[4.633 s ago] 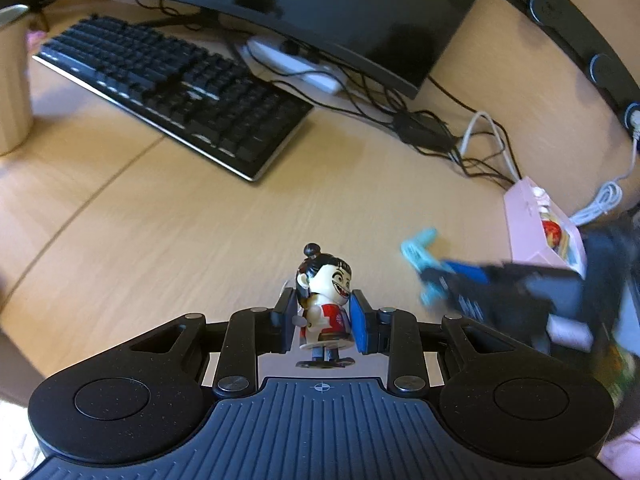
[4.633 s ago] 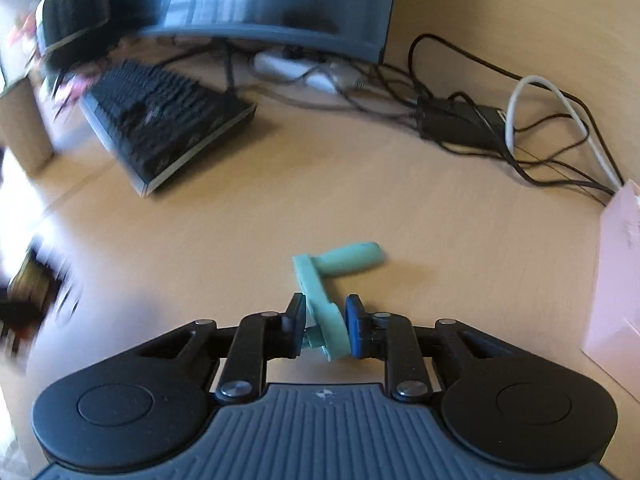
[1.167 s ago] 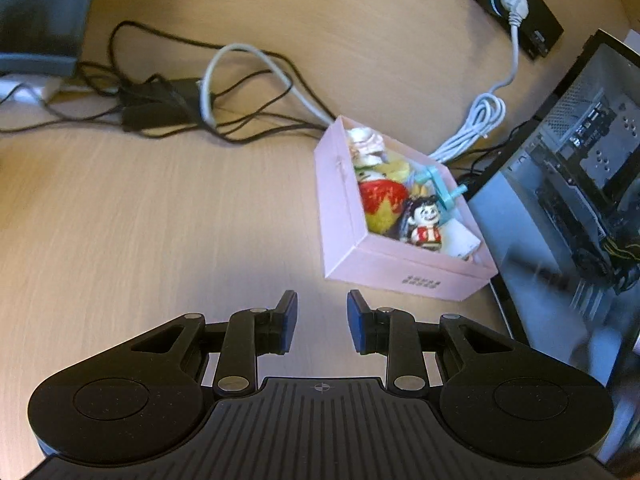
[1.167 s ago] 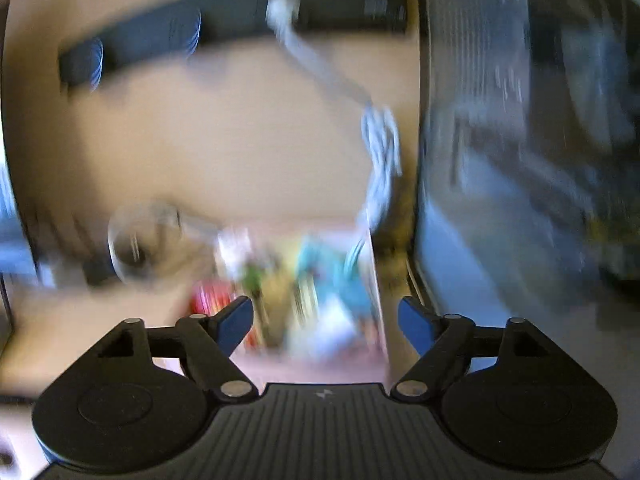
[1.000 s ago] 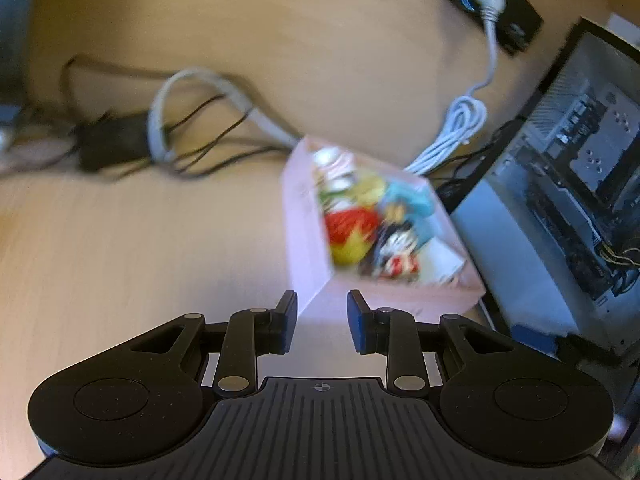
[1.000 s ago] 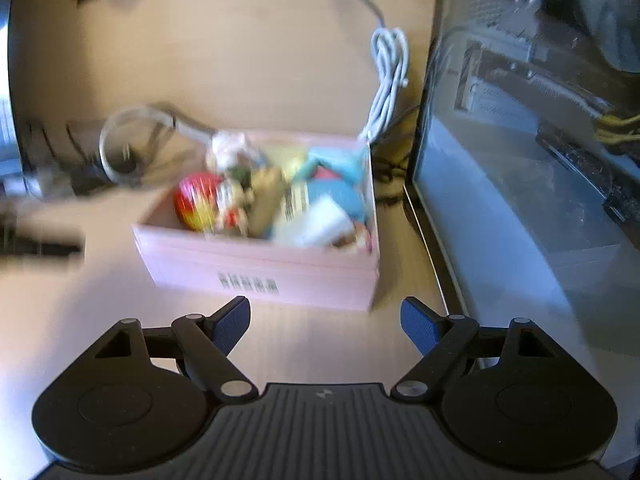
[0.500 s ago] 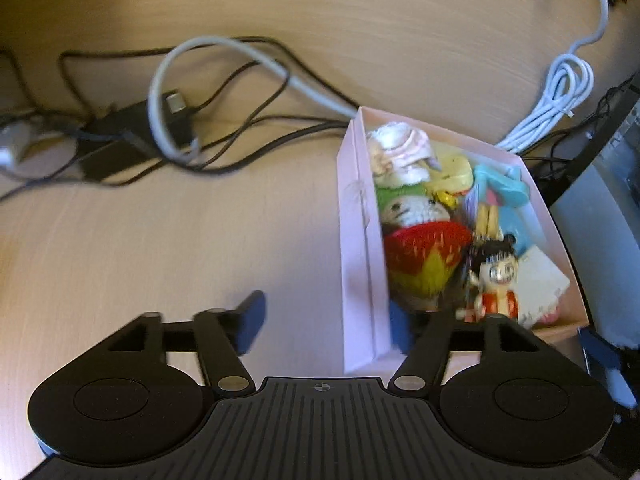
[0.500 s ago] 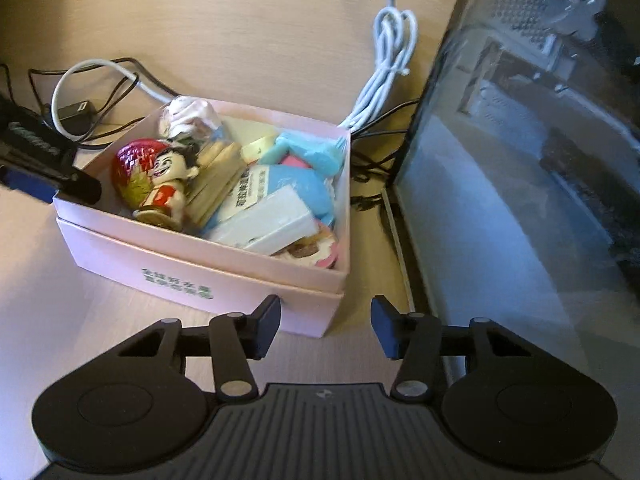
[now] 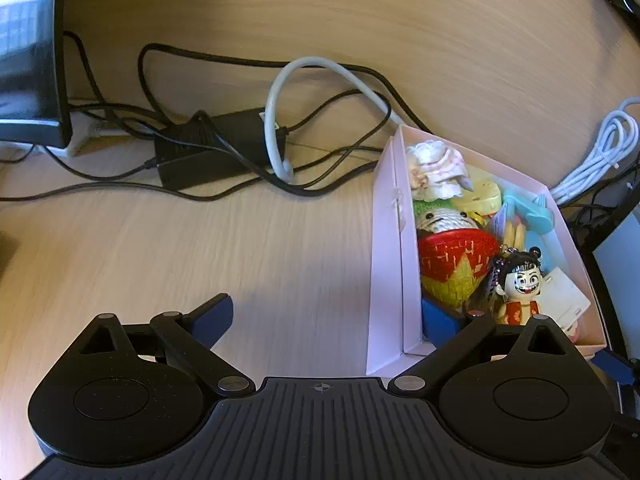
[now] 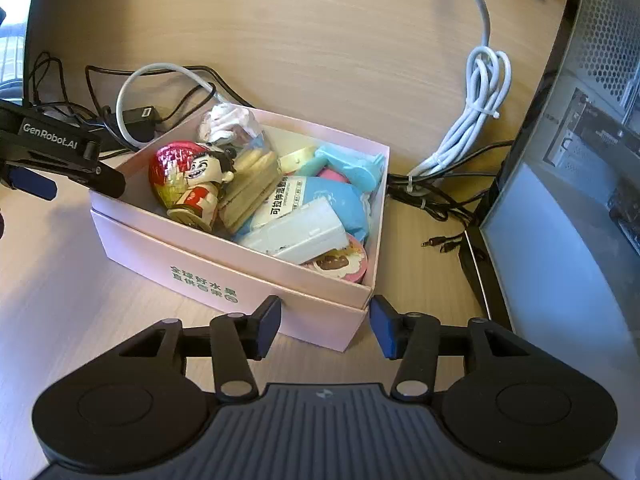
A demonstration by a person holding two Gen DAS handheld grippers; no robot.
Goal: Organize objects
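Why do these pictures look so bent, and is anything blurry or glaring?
Left wrist view: the fisheye lens bows the desk, the pink box is sharp, and the monitor at the left edge looks washed out. Right wrist view: the same curving bends the computer case, whose glass panel reflects pale light; the foil egg glints.

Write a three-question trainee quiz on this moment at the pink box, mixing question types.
1. True or false: the left tongs are shut on the figurine.
2. Multiple choice: the left tongs straddle which part of the pink box? A) its side wall B) its lid C) nothing.
3. Fill in: the right tongs sit open around the box's near ____.

Key
1. False: the tongs are open and the figurine lies in the box beside the red strawberry toy.
2. A: one finger is inside the box and one outside.
3. Corner.
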